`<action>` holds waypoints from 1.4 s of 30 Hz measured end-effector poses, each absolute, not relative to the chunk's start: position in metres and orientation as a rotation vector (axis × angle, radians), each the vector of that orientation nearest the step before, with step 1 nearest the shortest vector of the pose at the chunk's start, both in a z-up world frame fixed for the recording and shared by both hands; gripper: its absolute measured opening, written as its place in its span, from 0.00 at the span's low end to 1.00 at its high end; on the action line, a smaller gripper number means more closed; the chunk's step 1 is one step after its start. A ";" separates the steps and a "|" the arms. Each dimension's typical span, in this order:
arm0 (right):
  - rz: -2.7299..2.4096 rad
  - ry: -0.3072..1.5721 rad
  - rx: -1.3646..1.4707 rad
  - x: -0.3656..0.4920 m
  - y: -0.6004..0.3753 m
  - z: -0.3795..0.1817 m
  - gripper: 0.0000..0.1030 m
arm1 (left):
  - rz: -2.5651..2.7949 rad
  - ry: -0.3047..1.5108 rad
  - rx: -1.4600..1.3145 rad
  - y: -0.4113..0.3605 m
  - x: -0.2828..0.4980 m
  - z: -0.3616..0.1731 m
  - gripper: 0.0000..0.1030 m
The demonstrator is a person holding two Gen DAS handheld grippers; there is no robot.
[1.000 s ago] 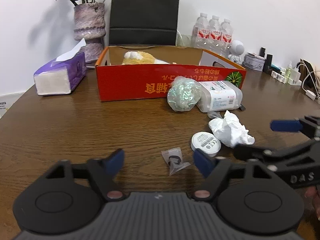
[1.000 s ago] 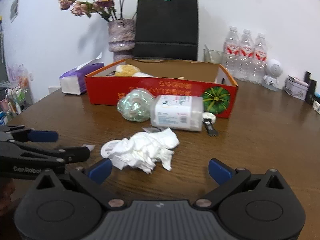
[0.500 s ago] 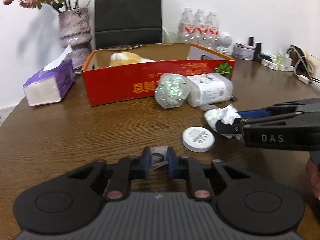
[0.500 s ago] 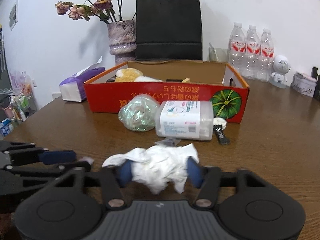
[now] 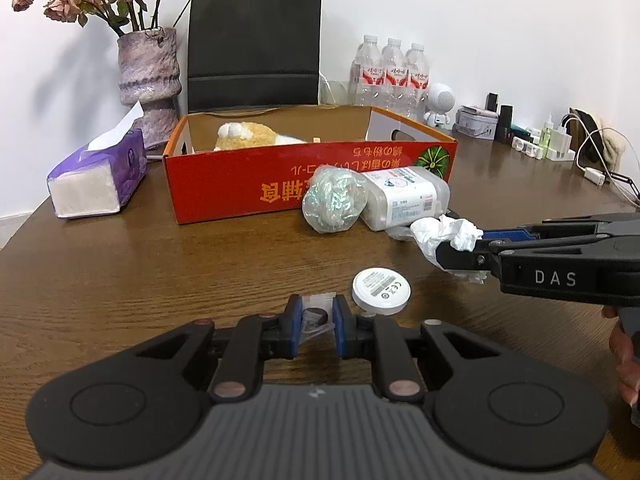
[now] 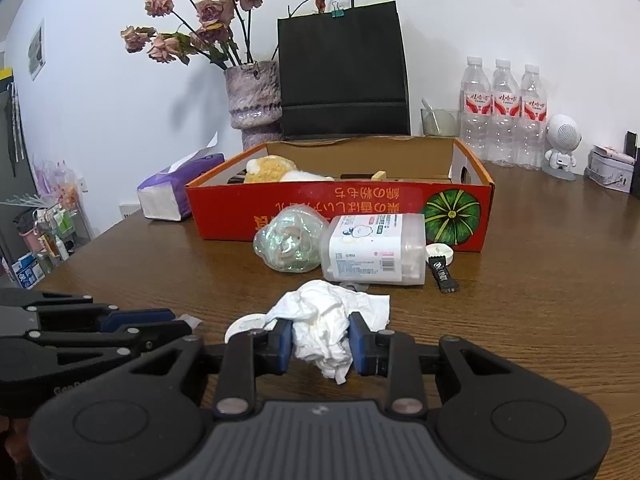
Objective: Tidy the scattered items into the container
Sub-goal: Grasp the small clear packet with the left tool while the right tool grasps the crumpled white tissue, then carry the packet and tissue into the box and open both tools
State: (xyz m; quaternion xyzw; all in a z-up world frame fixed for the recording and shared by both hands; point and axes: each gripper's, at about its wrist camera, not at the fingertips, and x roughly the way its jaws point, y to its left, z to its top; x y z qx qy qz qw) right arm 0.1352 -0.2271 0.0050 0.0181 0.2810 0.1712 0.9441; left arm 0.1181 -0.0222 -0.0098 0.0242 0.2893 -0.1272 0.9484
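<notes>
Right tongs (image 6: 320, 342) clamp the shapeless crumpled tissue (image 6: 326, 320).

Setting reads as a lived-in home or small office room: wooden table (image 5: 120, 280) against a white wall, vase of dried roses (image 6: 254, 96), tissue box (image 5: 96, 180), bottled water (image 6: 504, 112), black paper bag (image 6: 344, 68), chargers and cables (image 5: 576, 148).

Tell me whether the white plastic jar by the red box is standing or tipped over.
Tipped over: the white plastic jar lies on its side, its label sideways.
</notes>
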 end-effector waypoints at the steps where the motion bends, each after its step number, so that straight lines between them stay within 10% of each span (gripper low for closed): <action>1: 0.348 0.570 0.036 0.135 -0.227 0.006 0.27 | -0.259 0.585 0.048 -0.022 0.118 -0.009 0.16; 27: 0.320 0.327 0.053 0.210 -0.229 0.098 0.27 | -0.188 0.327 -0.129 -0.028 0.216 0.098 0.16; 42: 0.289 0.432 0.114 0.310 -0.234 0.076 0.27 | -0.085 0.413 -0.147 -0.041 0.313 0.062 0.16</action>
